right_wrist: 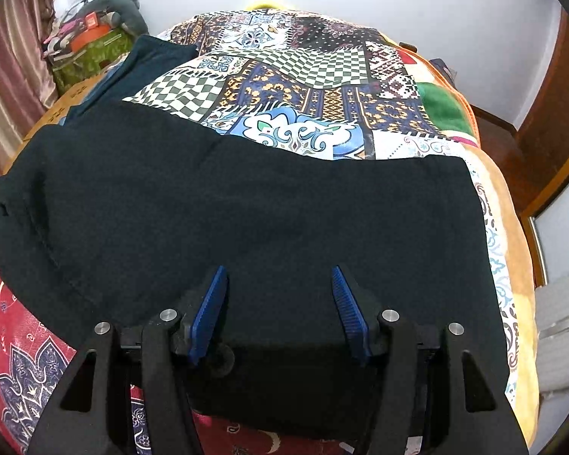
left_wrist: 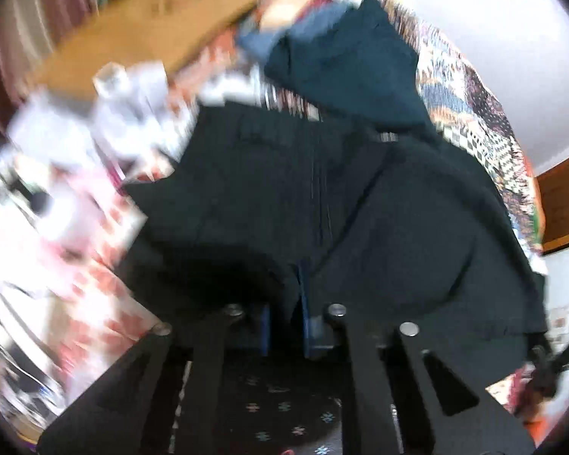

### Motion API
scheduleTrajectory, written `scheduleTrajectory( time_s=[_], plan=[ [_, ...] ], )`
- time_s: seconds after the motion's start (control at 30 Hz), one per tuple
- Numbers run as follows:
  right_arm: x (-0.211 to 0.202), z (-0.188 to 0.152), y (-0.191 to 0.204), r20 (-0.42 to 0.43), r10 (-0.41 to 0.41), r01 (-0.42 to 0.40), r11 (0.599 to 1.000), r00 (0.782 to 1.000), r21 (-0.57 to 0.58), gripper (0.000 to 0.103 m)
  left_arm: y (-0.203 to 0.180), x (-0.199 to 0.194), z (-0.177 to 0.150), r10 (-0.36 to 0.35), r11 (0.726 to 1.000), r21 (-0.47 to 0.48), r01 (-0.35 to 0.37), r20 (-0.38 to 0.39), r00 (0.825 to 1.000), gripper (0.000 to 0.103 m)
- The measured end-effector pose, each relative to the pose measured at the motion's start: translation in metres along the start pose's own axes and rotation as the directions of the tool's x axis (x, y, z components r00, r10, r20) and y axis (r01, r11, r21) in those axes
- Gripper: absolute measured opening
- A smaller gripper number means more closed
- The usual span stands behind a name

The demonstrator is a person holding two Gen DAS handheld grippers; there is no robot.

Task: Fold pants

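Observation:
The black pants (right_wrist: 269, 212) lie spread across a bed with a patchwork cover (right_wrist: 299, 91). In the left wrist view the pants (left_wrist: 284, 197) hang bunched in front of the camera, and my left gripper (left_wrist: 286, 303) is shut on a fold of them, blue pads close together with cloth between. The view is blurred by motion. My right gripper (right_wrist: 278, 276) is open, its blue-padded fingers (right_wrist: 212, 303) wide apart just above the near edge of the pants and holding nothing.
A dark teal garment (right_wrist: 148, 57) lies at the bed's far left, also in the left wrist view (left_wrist: 345, 60). A red patterned sheet (right_wrist: 22, 345) covers the near left. Clutter sits on a wooden surface (left_wrist: 140, 34). A wooden door frame (right_wrist: 550, 121) stands right.

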State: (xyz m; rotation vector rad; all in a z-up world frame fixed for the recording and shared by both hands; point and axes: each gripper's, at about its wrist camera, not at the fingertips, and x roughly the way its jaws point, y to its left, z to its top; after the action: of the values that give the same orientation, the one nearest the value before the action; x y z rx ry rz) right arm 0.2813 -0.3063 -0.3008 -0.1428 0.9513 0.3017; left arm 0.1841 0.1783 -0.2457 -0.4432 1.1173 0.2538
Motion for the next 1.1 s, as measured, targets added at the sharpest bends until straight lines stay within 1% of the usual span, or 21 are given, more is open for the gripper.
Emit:
scheduleTrajectory(
  time_s=[0.07, 0.1, 0.17, 0.2, 0.23, 0.27, 0.3, 0.37, 0.43, 0.47, 0.53, 0.57, 0.6, 0.63, 0.7, 0.77, 0.83, 0.9, 0.97, 1.03, 1.1],
  plan=[
    [0.000, 0.001, 0.001, -0.003, -0.001, 0.001, 1.000, 1.000, -0.004, 0.054, -0.003, -0.020, 0.002, 0.017, 1.000, 0.020, -0.019, 0.084, 0.996, 0.009],
    [0.000, 0.001, 0.000, -0.005, -0.001, 0.001, 1.000, 1.000, -0.004, 0.054, -0.002, -0.031, 0.003, 0.039, 0.999, 0.023, -0.042, 0.125, 0.991, 0.008],
    [0.001, 0.002, 0.000, -0.009, -0.002, 0.002, 1.000, 1.000, -0.004, 0.055, 0.005, -0.046, 0.008, 0.068, 0.997, 0.022, -0.072, 0.172, 0.983, 0.007],
    [0.001, 0.001, 0.000, -0.009, -0.005, 0.005, 1.000, 1.000, -0.006, 0.056, 0.014, -0.050, 0.006, 0.058, 0.998, 0.017, -0.061, 0.171, 0.984, 0.007],
    [0.001, 0.001, -0.001, -0.009, -0.011, 0.011, 1.000, 1.000, -0.006, 0.059, 0.020, -0.048, 0.007, 0.041, 0.999, 0.011, -0.043, 0.158, 0.987, 0.007],
    [0.001, 0.001, -0.002, -0.010, -0.024, 0.024, 1.000, 1.000, 0.000, 0.062, 0.027, -0.042, 0.006, 0.018, 1.000, 0.011, -0.019, 0.126, 0.992, 0.007],
    [0.002, 0.001, -0.003, -0.010, -0.025, 0.025, 1.000, 1.000, 0.008, 0.065, 0.029, -0.036, 0.004, 0.013, 1.000, 0.022, -0.015, 0.099, 0.995, 0.008],
    [0.001, 0.002, -0.004, -0.016, -0.019, 0.020, 1.000, 1.000, 0.022, 0.065, 0.033, -0.017, -0.008, 0.034, 0.997, 0.067, -0.035, 0.023, 0.999, 0.010],
    [-0.001, 0.005, -0.003, -0.038, -0.032, 0.033, 0.999, 0.999, 0.018, 0.066, 0.035, -0.001, -0.020, 0.042, 0.994, 0.099, -0.039, -0.036, 0.998, 0.015],
    [-0.003, 0.007, -0.001, -0.048, -0.039, 0.039, 0.999, 0.998, 0.013, 0.066, 0.037, 0.006, -0.026, 0.045, 0.994, 0.107, -0.039, -0.050, 0.998, 0.019],
    [-0.010, 0.012, 0.003, -0.036, -0.034, 0.034, 0.999, 0.999, 0.014, 0.066, 0.041, 0.008, -0.030, 0.048, 0.994, 0.098, -0.043, -0.043, 0.998, 0.029],
    [-0.014, 0.016, 0.005, -0.020, -0.024, 0.024, 1.000, 1.000, 0.019, 0.066, 0.046, 0.006, -0.031, 0.055, 0.995, 0.084, -0.052, -0.030, 0.998, 0.036],
    [-0.019, 0.020, 0.008, -0.002, -0.008, 0.008, 1.000, 1.000, 0.026, 0.066, 0.050, 0.004, -0.031, 0.049, 0.996, 0.072, -0.047, -0.024, 0.999, 0.040],
    [-0.024, 0.026, 0.012, 0.017, 0.013, -0.014, 0.999, 1.000, 0.032, 0.066, 0.055, 0.002, -0.030, 0.040, 0.998, 0.058, -0.039, -0.022, 0.999, 0.042],
    [-0.029, 0.038, 0.026, 0.049, 0.046, -0.048, 0.998, 0.998, 0.032, 0.066, 0.064, -0.002, -0.031, 0.029, 0.999, 0.026, -0.029, -0.018, 0.999, 0.050],
    [-0.029, 0.054, 0.047, 0.076, 0.096, -0.097, 0.995, 0.992, 0.007, 0.066, 0.071, -0.008, -0.030, 0.035, 0.999, 0.010, -0.035, -0.004, 0.999, 0.051],
    [-0.024, 0.068, 0.068, 0.084, 0.140, -0.139, 0.990, 0.987, -0.021, 0.068, 0.068, -0.015, -0.032, 0.067, 0.998, 0.023, -0.067, 0.016, 0.998, 0.051],
    [-0.012, 0.082, 0.092, 0.072, 0.209, -0.206, 0.977, 0.975, -0.048, 0.068, 0.066, -0.024, -0.031, 0.115, 0.992, 0.055, -0.118, 0.051, 0.992, 0.051],
    [0.003, 0.090, 0.109, 0.033, 0.261, -0.259, 0.965, 0.965, -0.052, 0.070, 0.063, -0.033, -0.029, 0.146, 0.984, 0.084, -0.154, 0.088, 0.985, 0.053],
    [0.021, 0.092, 0.122, -0.024, 0.294, -0.295, 0.955, 0.955, -0.040, 0.070, 0.059, -0.038, -0.028, 0.145, 0.983, 0.100, -0.156, 0.112, 0.983, 0.057],
    [0.034, 0.086, 0.128, -0.074, 0.321, -0.324, 0.946, 0.944, -0.024, 0.070, 0.054, -0.042, -0.025, 0.125, 0.984, 0.111, -0.139, 0.130, 0.984, 0.063]
  ],
)
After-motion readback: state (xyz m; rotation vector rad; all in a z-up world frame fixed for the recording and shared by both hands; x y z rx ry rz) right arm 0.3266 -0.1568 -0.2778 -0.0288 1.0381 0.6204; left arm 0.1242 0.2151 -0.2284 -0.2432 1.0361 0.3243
